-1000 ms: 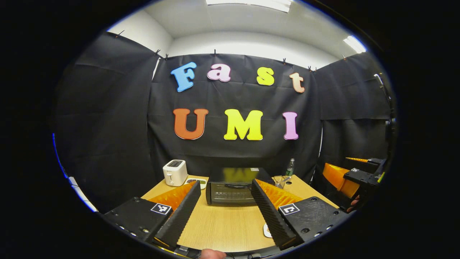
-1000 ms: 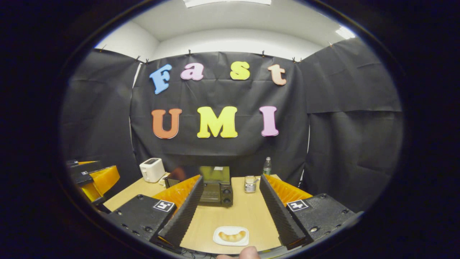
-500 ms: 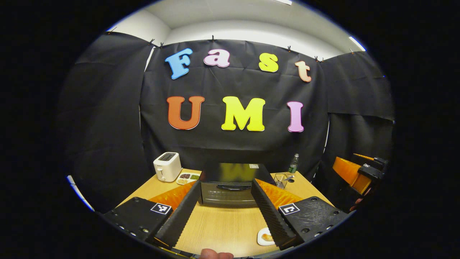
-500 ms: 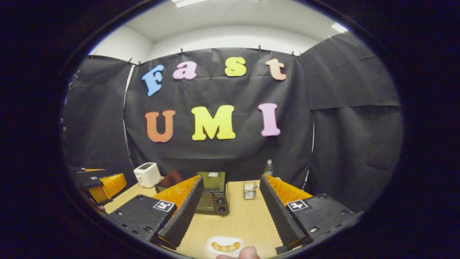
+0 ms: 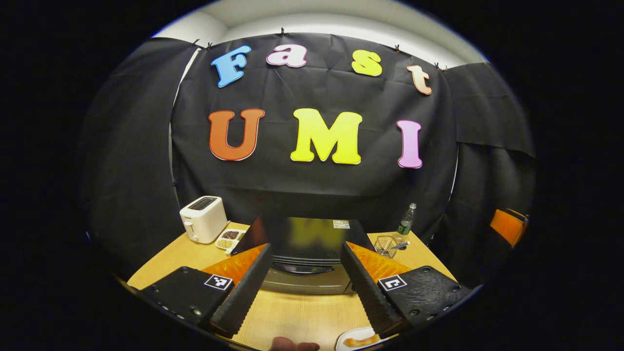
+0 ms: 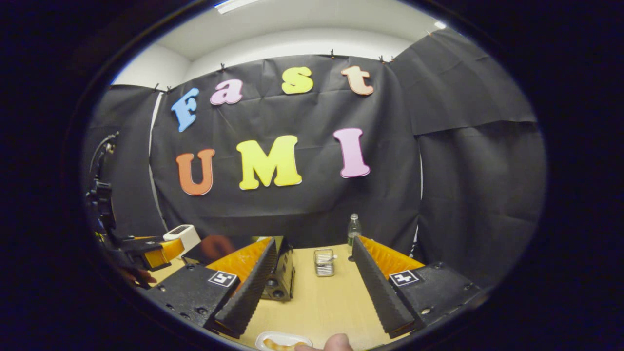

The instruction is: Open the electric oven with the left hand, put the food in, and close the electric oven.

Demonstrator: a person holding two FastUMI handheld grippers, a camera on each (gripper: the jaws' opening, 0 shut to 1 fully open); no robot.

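Oven (image 5: 307, 263) door shut, food (image 6: 278, 345) on its plate (image 6: 265, 337) — nothing done yet. Left gripper (image 5: 304, 285) faces the handle, right gripper (image 6: 312, 285) idle — both jaws wide, empty.

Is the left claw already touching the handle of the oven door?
Apart. In the left gripper view, the left claw is open and the oven door handle lies beyond its fingertips, with bare table between the fingers.

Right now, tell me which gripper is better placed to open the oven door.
Left. The left gripper is open and lined up on the oven, whose handle sits between its fingers. The right gripper faces bare table, with the oven off to its left.
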